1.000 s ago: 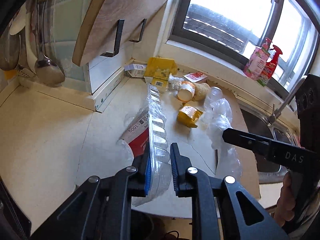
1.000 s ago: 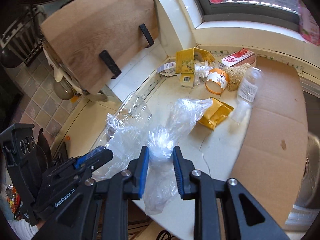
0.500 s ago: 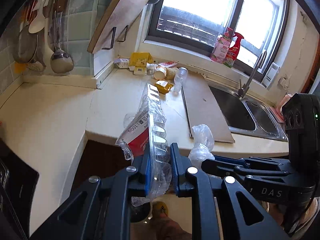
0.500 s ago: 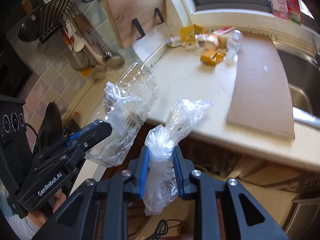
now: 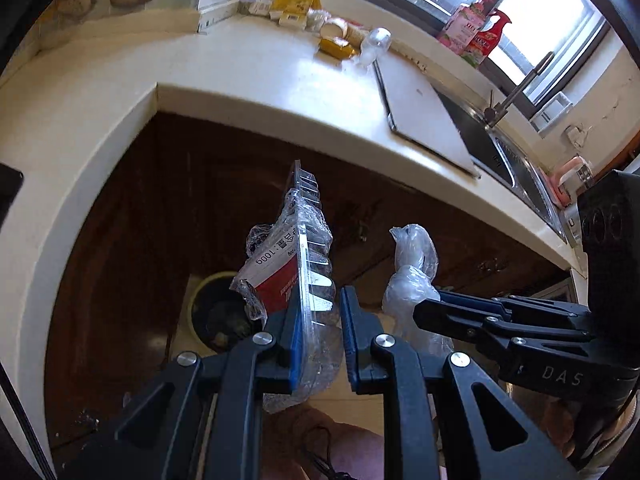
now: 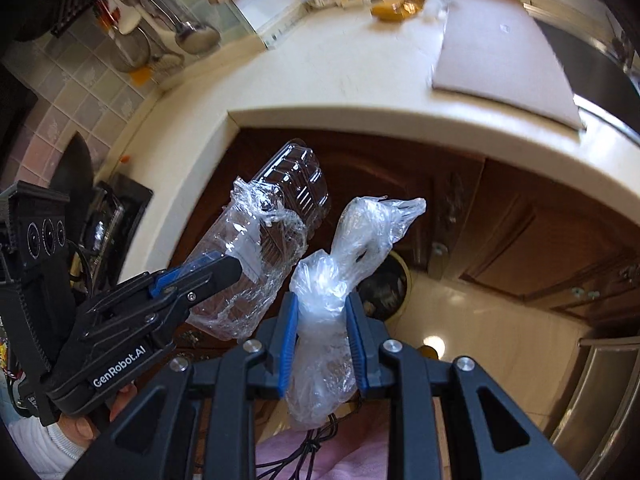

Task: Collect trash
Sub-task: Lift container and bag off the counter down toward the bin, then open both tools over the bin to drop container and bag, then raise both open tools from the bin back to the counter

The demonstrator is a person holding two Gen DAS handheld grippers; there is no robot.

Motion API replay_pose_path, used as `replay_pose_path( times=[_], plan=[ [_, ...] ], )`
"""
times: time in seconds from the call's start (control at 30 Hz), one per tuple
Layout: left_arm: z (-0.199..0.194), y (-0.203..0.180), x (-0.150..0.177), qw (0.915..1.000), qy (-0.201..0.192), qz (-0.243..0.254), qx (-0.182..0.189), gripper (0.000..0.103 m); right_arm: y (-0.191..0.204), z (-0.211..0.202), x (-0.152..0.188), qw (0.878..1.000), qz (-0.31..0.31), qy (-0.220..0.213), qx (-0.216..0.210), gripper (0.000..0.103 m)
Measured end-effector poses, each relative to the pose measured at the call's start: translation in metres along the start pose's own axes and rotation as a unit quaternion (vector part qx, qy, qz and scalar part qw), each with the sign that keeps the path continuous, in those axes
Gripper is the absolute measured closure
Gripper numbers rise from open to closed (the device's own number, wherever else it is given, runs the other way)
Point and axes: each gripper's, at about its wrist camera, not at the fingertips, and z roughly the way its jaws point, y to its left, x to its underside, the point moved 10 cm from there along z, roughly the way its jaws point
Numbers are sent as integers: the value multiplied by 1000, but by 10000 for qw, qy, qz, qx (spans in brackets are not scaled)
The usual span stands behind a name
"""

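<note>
My left gripper is shut on a clear plastic clamshell tray wrapped in film with a red and white label. It also shows in the right wrist view, held by the left gripper. My right gripper is shut on a crumpled clear plastic bag, which also shows in the left wrist view. Both are held off the counter, above the floor. A round trash bin with a yellow rim stands on the floor below; part of it shows behind the bag.
The cream counter carries more trash at its far end: yellow packets, a clear bottle, small boxes. A cardboard sheet lies beside the sink. Dark wooden cabinet doors stand below the counter.
Both grippers have pulled back from the counter and tilted down with the tray and the bag still held. The trash bin on the floor has come into view.
</note>
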Motion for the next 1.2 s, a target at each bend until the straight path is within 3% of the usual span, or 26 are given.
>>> replay_pose_path(
  times=[0.2, 0.4, 0.53, 0.67, 0.7, 0.8, 0.87, 0.93, 1.0, 1.2],
  plan=[
    [78, 35, 52, 9967, 721, -334, -175, 88, -41, 101, 40, 9955, 365, 864, -139, 79],
    [185, 98, 110, 9840, 1407, -967, -509, 88, -85, 228, 78, 9837, 618, 1687, -67, 79],
    [244, 138, 129, 9760, 1598, -1327, -657, 88, -106, 295, 87, 9783, 625, 1977, 5, 79],
    [287, 164, 135, 9695, 1727, -1626, -625, 87, -110, 341, 75, 9780, 537, 2016, 4, 78],
    [296, 166, 128, 9686, 1730, -1665, -642, 85, -109, 349, 71, 9787, 514, 1986, 17, 77],
    [309, 179, 127, 9669, 1708, -1759, -705, 62, -105, 364, 53, 9822, 489, 1810, 78, 75],
    [308, 189, 126, 9672, 1622, -1749, -877, 52, -105, 371, 43, 9836, 444, 1744, 150, 73],
    [303, 198, 124, 9663, 1508, -1823, -1015, 35, -105, 373, 37, 9842, 441, 1710, 127, 64],
    [296, 206, 123, 9652, 1417, -1915, -1080, 31, -105, 373, 34, 9846, 449, 1685, 150, 57],
    [275, 207, 119, 9628, 1395, -1868, -1364, 30, -98, 353, 36, 9829, 372, 1799, 132, 56]
  ],
)
